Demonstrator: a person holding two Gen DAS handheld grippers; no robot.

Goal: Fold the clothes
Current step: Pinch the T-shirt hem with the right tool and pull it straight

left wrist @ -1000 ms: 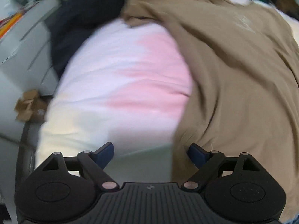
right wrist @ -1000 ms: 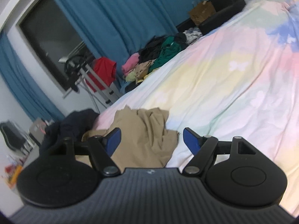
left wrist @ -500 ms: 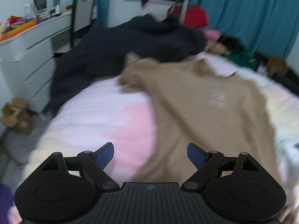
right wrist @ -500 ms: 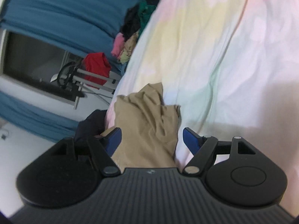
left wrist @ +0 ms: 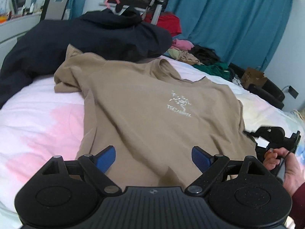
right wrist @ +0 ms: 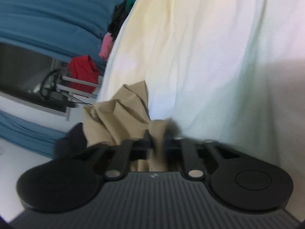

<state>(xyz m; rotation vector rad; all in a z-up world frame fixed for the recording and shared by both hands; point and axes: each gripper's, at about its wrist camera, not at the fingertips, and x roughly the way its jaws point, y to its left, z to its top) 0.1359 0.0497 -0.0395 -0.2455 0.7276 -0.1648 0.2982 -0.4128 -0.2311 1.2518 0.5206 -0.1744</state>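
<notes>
While right tool (right wrist: 157, 143) closes, pinching tan shirt (left wrist: 152, 114) | left tool (left wrist: 153, 157) agape

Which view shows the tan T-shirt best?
Left wrist: the tan T-shirt lies spread across the bed, print and collar visible. Right wrist shows only a bunched edge pinched in the closing right gripper.

A pale printed logo sits on the tan T-shirt's (left wrist: 152, 114) chest, its lettering too blurred to read.
</notes>
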